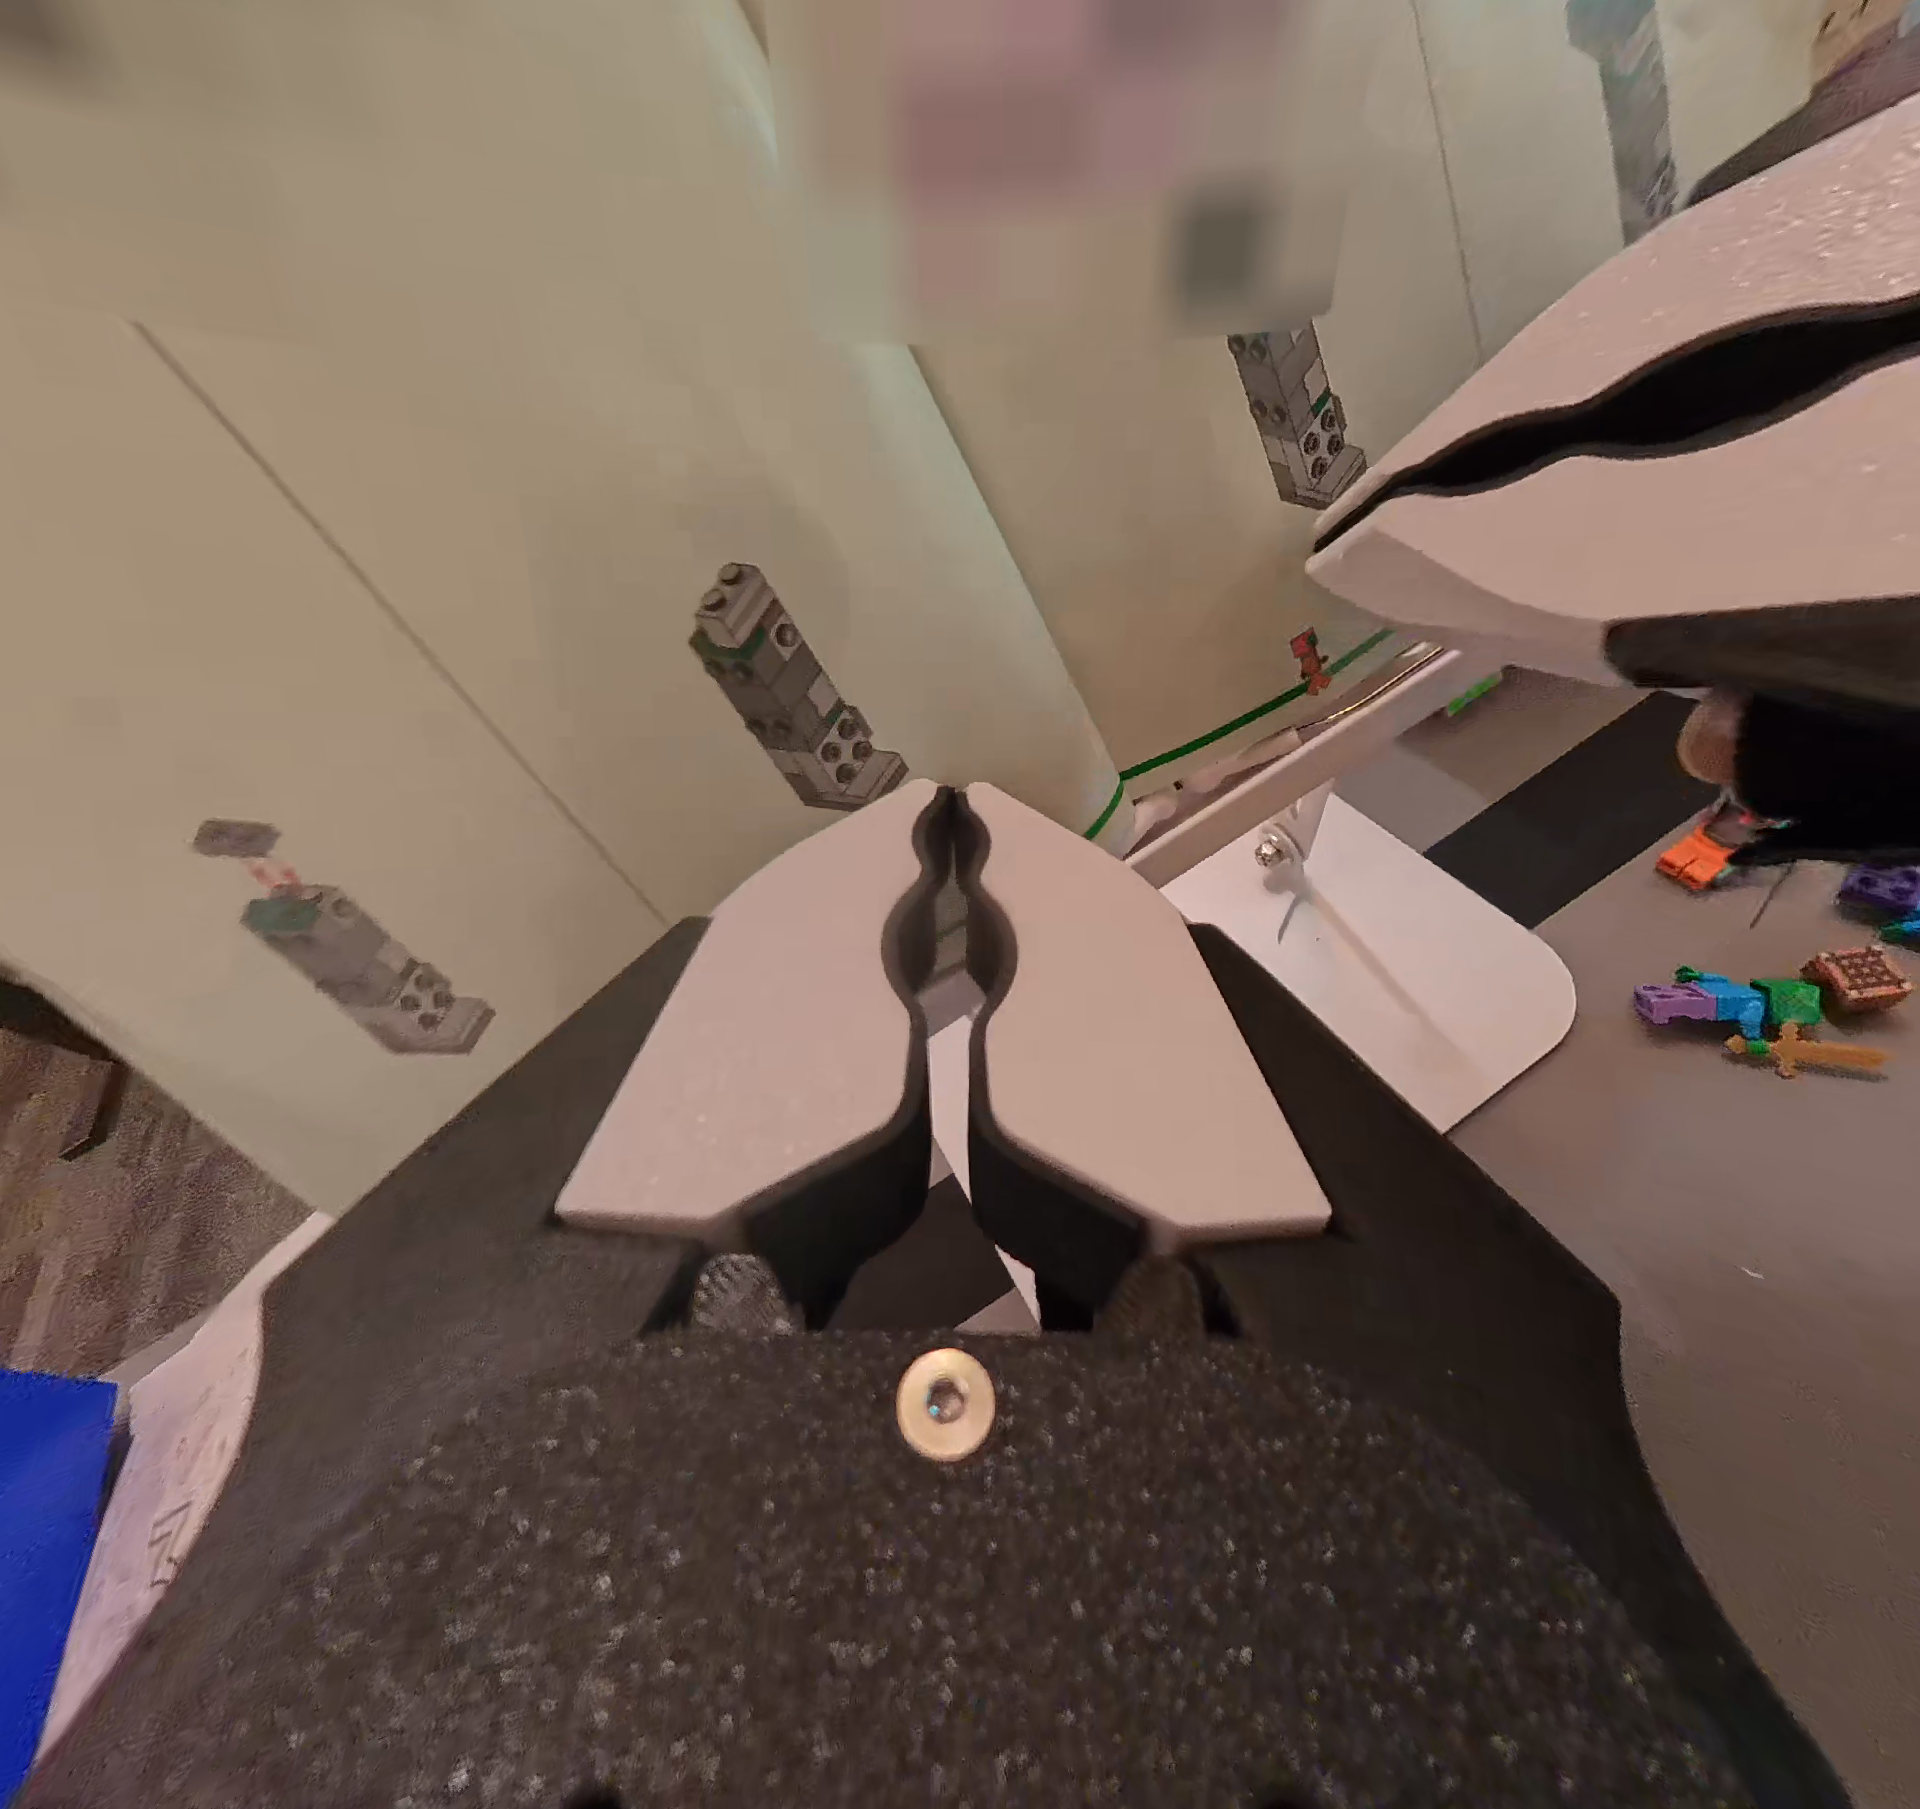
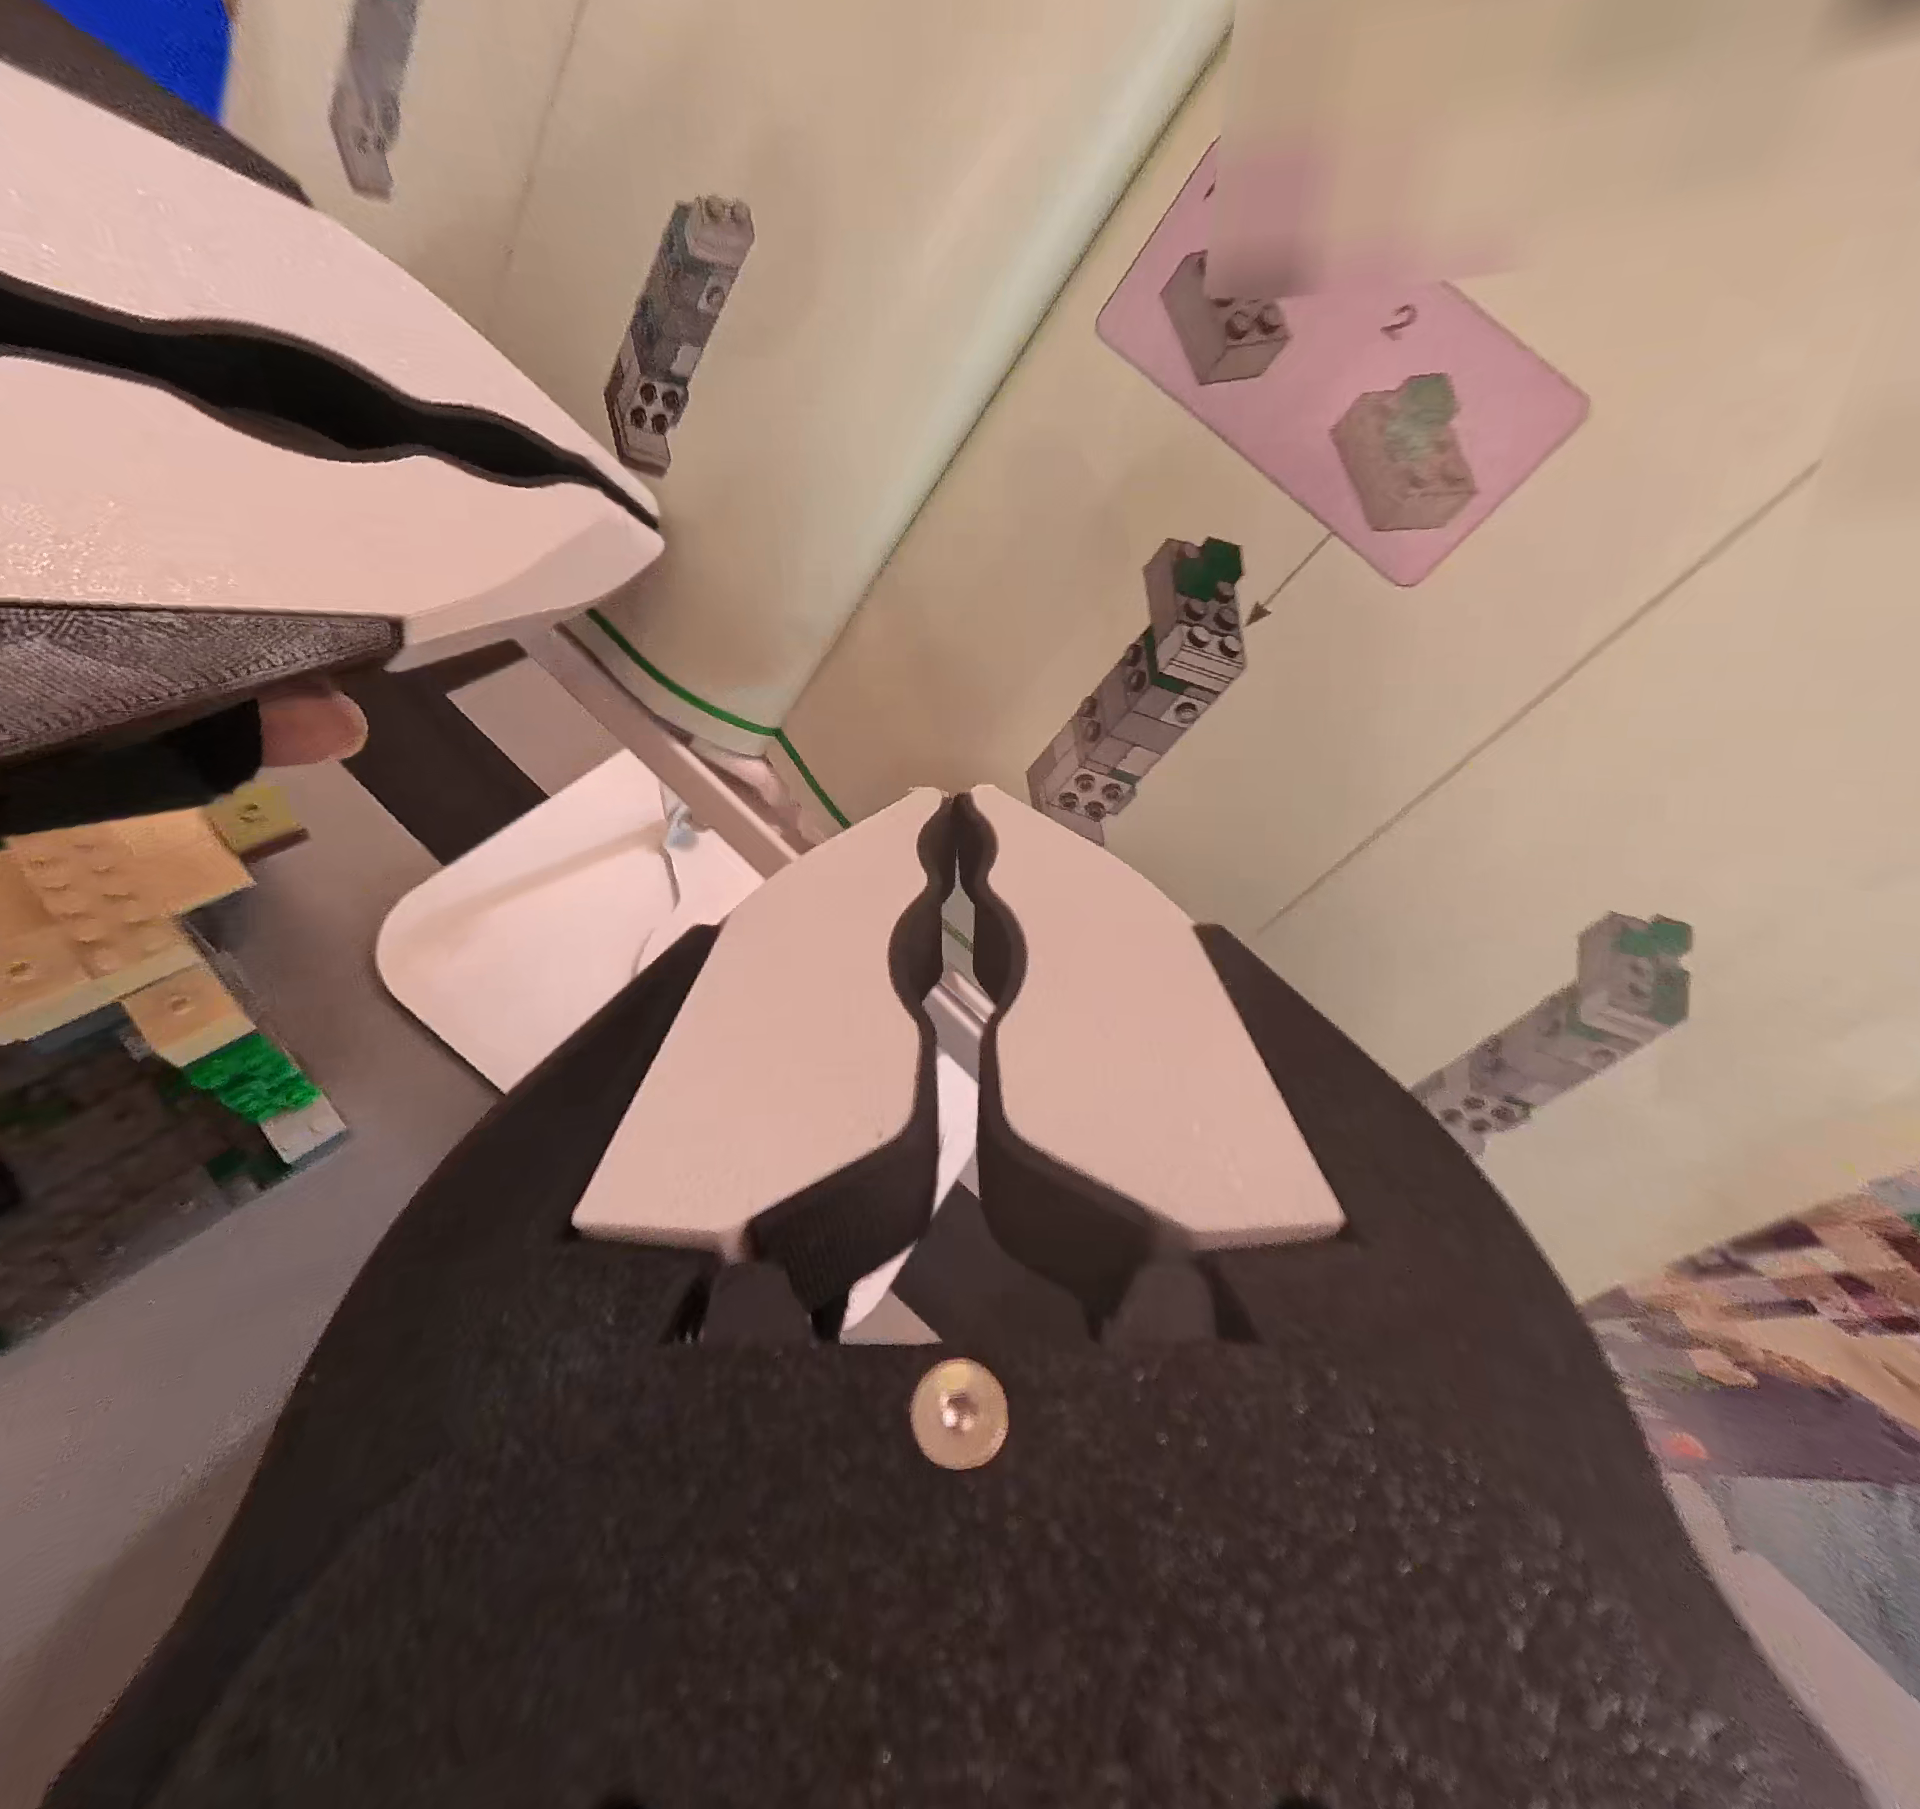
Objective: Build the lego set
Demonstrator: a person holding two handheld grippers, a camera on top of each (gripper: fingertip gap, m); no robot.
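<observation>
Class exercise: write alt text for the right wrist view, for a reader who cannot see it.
The right gripper, shut and empty, points at an open instruction booklet on a white stand. The left gripper enters at left, above a partly built brick model.

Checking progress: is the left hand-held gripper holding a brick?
No, the left hand-held gripper is shut with nothing between its fingertips.

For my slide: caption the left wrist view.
Shut left tongs face the propped instruction booklet; loose Lego minifigure lies on the table.
</observation>
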